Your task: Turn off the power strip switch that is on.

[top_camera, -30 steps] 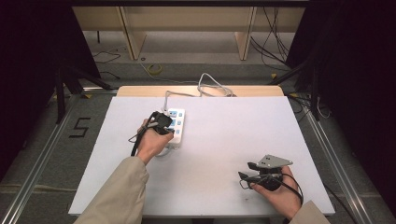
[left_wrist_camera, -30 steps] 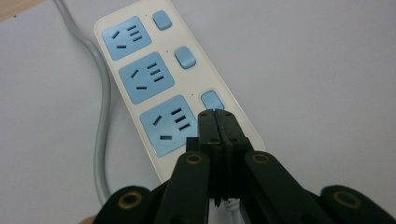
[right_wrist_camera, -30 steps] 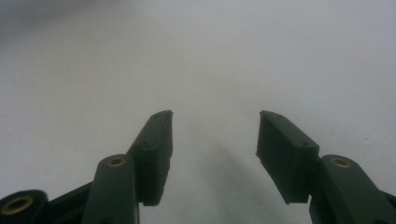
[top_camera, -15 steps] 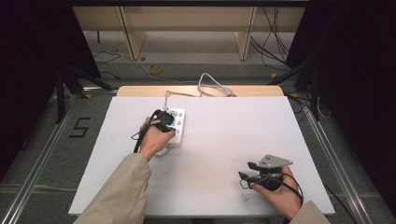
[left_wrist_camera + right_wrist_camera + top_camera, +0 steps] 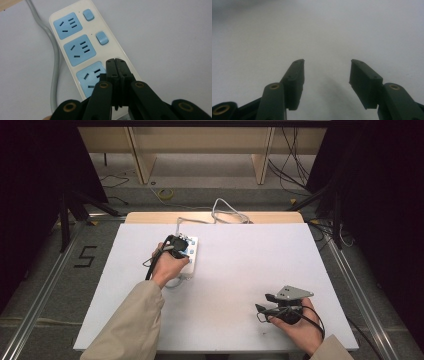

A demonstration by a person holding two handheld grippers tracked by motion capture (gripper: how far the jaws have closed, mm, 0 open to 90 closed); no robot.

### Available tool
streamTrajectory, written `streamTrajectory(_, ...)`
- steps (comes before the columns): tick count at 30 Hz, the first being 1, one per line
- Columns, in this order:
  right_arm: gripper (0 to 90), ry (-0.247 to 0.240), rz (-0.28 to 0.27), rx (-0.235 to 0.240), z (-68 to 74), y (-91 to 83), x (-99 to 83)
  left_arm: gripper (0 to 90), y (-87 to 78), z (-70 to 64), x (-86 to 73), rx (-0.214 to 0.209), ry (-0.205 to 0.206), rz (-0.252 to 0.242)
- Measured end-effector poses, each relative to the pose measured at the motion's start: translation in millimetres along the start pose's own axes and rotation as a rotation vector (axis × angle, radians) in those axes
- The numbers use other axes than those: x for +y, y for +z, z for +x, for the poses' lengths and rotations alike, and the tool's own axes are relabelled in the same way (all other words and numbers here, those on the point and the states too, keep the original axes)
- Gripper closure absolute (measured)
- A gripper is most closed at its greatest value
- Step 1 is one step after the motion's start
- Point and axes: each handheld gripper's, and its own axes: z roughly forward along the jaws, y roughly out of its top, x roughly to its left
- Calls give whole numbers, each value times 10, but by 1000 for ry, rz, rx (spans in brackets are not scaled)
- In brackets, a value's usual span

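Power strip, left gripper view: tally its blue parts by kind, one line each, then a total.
Blue socket faces on the power strip: 3
Blue rocker switches in clear sight: 2
Total: 5 blue parts. A third switch may sit under the shut left tool, whose tips rest where it would be; that spot is hidden.

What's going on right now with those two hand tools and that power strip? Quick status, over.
Left hand-held gripper shut, tips over the power strip's nearest switch. Right hand-held gripper open, low over bare table. Nothing in the way.
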Motion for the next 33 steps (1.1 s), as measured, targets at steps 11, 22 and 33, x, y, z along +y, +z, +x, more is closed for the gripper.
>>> streamTrajectory(11,463,-1,0,0,-3,1,0,897,87,31,9,-3,-14,17)
streamTrajectory(22,463,0,0,0,-6,0,0,897,151,18,47,-7,-15,21)
streamTrajectory(33,463,-1,1,2,-12,-1,-2,897,191,-13,122,-9,-9,28)
